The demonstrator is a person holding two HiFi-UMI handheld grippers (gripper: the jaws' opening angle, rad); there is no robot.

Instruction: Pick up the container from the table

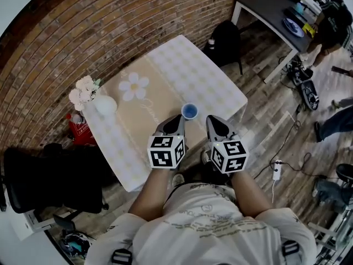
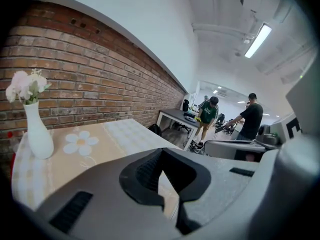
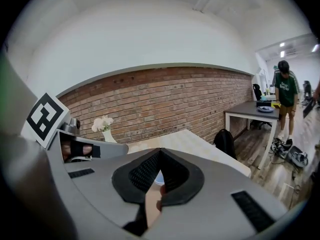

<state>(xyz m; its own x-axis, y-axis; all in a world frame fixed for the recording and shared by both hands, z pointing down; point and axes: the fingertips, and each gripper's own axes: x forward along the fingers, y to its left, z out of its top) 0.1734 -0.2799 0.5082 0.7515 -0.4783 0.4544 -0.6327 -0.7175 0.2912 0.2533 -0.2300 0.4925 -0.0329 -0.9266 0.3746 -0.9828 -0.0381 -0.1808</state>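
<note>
container: small blue cup, upright on the desk close to its near edge, just ahead of the two tool tips and between them; the head view shows it touching neither; left tool closed, jaw tips met, nothing held; right tool likewise closed and empty, a sliver of the container visible through the gap under its tips; daisy print lies flat on the cloth beyond the container; white vase with pale flowers stands at the desk's left corner, well apart; brick wall behind; black office chair on the floor at left; black backpack past the far corner; power strip and cables on the wooden floor at right.
</note>
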